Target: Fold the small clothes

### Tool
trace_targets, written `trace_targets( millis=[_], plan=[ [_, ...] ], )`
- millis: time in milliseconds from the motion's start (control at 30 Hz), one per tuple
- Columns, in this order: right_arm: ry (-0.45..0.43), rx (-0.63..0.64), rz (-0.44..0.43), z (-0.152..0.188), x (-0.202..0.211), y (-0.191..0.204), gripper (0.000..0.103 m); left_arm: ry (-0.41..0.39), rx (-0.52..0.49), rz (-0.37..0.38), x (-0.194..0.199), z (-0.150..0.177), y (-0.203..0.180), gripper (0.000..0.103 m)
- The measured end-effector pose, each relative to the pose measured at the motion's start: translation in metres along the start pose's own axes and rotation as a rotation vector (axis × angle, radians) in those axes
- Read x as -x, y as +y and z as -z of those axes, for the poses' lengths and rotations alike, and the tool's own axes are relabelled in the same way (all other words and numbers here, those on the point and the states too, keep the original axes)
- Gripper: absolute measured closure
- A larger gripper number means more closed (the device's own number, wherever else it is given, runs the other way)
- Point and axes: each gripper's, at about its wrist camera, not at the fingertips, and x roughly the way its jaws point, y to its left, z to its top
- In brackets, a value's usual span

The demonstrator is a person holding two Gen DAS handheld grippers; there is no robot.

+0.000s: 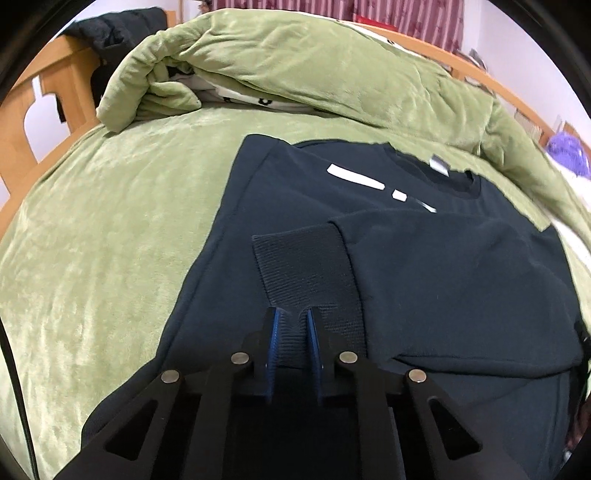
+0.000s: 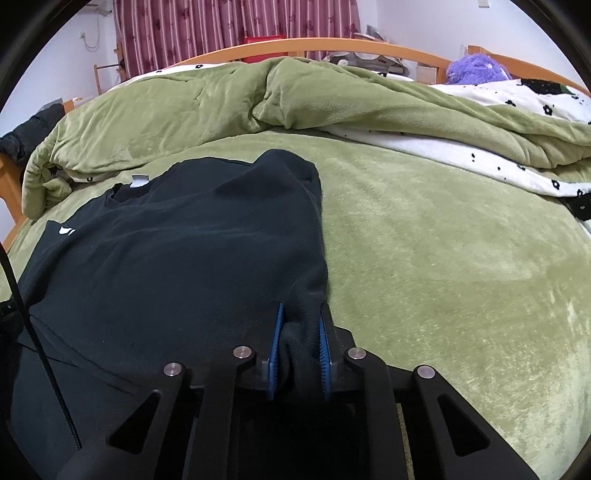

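Dark sweatshirt [image 1: 424, 266] lies on the green blanket [image 1: 92, 240]; only the left view shows its ribbed cuff [image 1: 303, 269] at 6 o'clock, pinched by the downward-tilted left gripper [image 1: 291, 321], while the right gripper [image 2: 301, 314] clamps its right edge.

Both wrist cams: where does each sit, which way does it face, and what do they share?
Left wrist: on the left gripper, angled down across the bed toward the headboard; own black fingers with blue pads pinching the sweatshirt at its ribbed cuff.
Right wrist: on the right gripper, angled down the same way; own fingers pinching the sweatshirt's right edge.
Shared: the sweatshirt, green blanket, bunched duvet, wooden bed frame, striped curtain; neither shows the other gripper.
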Motion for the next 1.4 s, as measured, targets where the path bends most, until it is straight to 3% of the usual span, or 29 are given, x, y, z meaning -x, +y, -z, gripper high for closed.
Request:
trace_targets(
  millis=[167, 333, 467, 533, 633, 1100, 1400],
  plan=[
    [-0.027, 0.012, 0.019, -0.004, 0.004, -0.001, 0.089, -0.024, 0.024, 0.006, 0.004, -0.006, 0.008, 0.09],
    [0.013, 0.019, 0.029, -0.004, -0.005, -0.001, 0.089, -0.001, -0.006, -0.022, -0.004, -0.002, 0.001, 0.09],
    [0.025, 0.027, 0.046, -0.004, -0.004, -0.001, 0.082, 0.019, -0.005, -0.014, -0.001, -0.003, 0.002, 0.085],
    [0.024, 0.012, 0.038, -0.004, 0.0, -0.004, 0.075, 0.036, 0.0, 0.002, 0.001, -0.002, 0.004, 0.084],
    [0.024, 0.008, 0.025, -0.002, 0.006, -0.005, 0.073, 0.038, -0.012, 0.003, 0.008, 0.002, 0.005, 0.084],
    [-0.045, 0.038, 0.067, 0.008, 0.078, 0.013, 0.074, -0.059, -0.043, 0.029, 0.081, 0.035, 0.019, 0.084],
    [0.004, 0.023, 0.071, 0.066, 0.133, -0.005, 0.074, -0.114, -0.095, 0.099, 0.141, 0.069, 0.043, 0.084]
  ],
)
